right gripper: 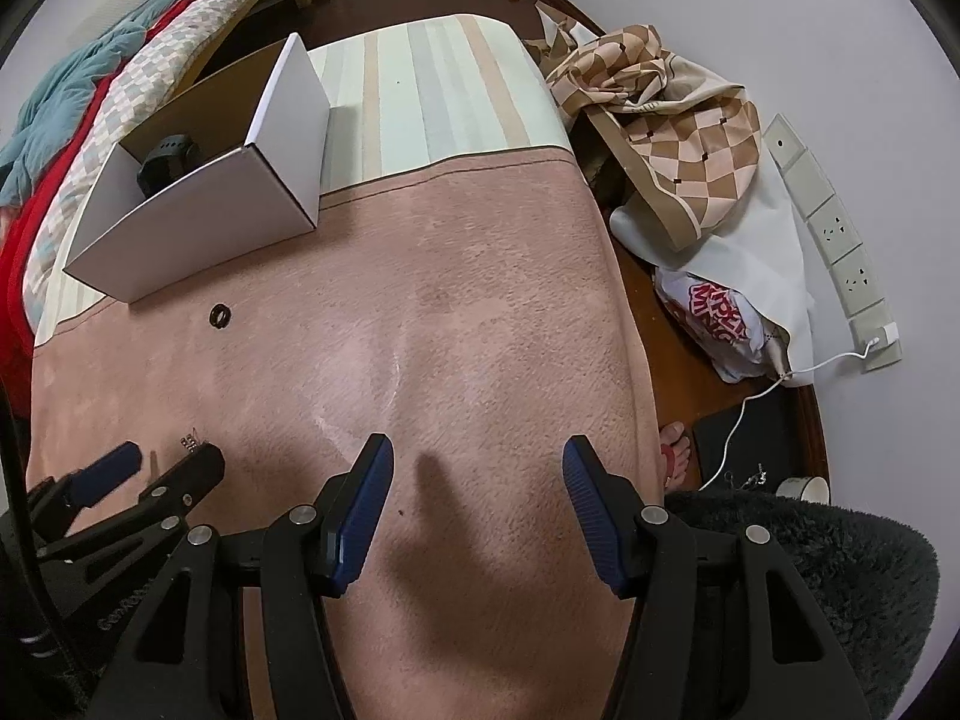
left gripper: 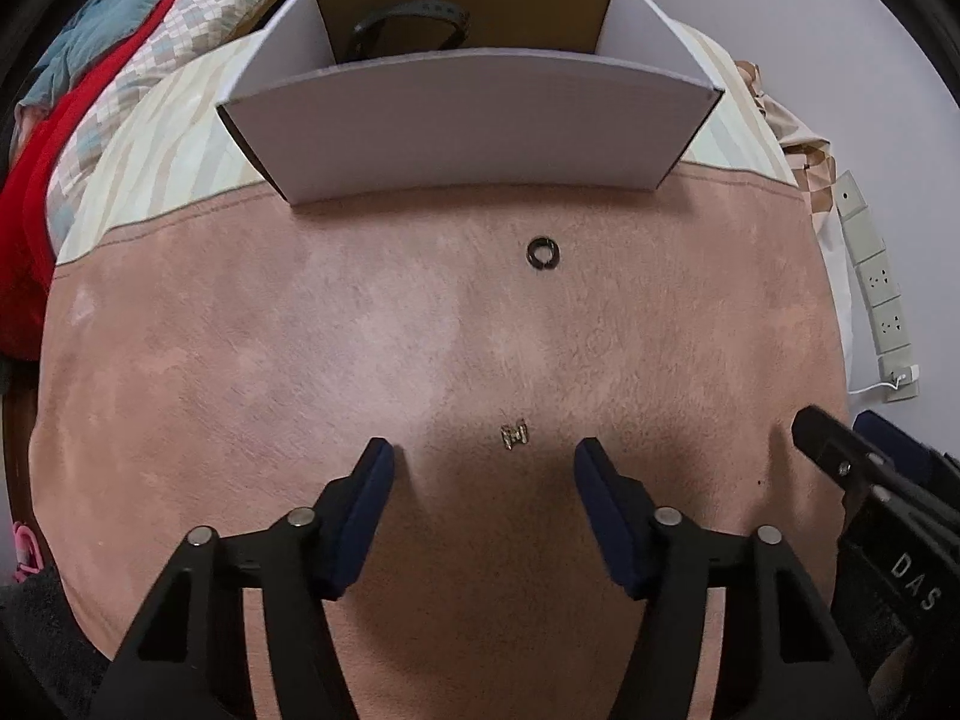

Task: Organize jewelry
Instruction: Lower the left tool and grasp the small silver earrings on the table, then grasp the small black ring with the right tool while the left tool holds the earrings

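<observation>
A small silver earring lies on the pink cloth, just ahead of and between the tips of my left gripper, which is open and empty. A dark ring lies farther ahead, near the white cardboard box. The box holds a black strap-like item. In the right wrist view my right gripper is open and empty over bare cloth; the left gripper, the earring, the ring and the box show at left.
A striped cloth covers the far part of the surface. Bedding lies at far left. Bags, a wall socket strip, a white cable and a foot are on the floor at right. A dark fuzzy item is near right.
</observation>
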Demonstrator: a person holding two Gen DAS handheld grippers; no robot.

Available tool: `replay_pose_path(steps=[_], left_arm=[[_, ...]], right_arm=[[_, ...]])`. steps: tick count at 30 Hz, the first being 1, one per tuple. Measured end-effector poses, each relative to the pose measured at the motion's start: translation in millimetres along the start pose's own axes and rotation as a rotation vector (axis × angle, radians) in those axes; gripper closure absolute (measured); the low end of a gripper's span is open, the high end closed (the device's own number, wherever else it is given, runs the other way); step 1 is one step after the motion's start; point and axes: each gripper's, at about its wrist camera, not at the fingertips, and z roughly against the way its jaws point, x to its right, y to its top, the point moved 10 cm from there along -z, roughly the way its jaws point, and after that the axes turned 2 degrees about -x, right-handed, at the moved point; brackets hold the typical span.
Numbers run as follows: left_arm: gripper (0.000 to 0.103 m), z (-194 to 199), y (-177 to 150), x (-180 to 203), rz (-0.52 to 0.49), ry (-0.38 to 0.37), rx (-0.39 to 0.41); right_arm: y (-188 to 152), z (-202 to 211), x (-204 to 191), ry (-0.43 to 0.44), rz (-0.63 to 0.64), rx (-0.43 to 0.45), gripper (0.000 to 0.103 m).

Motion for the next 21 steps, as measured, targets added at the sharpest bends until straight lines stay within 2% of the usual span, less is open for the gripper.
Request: replay_pose_path(steps=[4,6,9,11,13,16,19,21], left_arm=[[0.047,1.0,3.4,2.2,-0.002,0.003,0.018],[0.051,1.1,6.5,2.1,-0.008,0.01,0.032],[0.069,2.2,9.2,1.8,-0.016,0.01,0.048],[0.09,3.2,9.8,2.3,-0.016,-0.009,0.053],[0.097,4.5,8.1,1.9,-0.017,-0.025,0.054],[0.097,9.3,11.8,-0.6,-0.014,-0.028,0.078],[0.097,20.7,12.9,-20.0,0.007,-0.024,0.101],[0.097,27.0,15.8,-40.8,0.032,-0.004,0.117]], right_arm=[[0.3,-1.3,0.4,-0.003,0.003,-0.001,0.042],[-0.2,-0.8,0.1,-0.004,0.003,-0.001,0.042],[-0.2,-0.3,1.3,-0.007,-0.001,-0.001,0.042],[0.2,-0.1,2.6,-0.009,-0.004,0.0,0.042],[1.3,0.1,2.8,-0.008,-0.004,0.003,0.042],[2.8,2.1,1.9,-0.003,-0.001,0.009,0.042],[5.8,6.4,-4.0,0.02,0.001,0.02,0.042],[9.9,10.2,-16.6,0.089,0.004,0.029,0.042]])
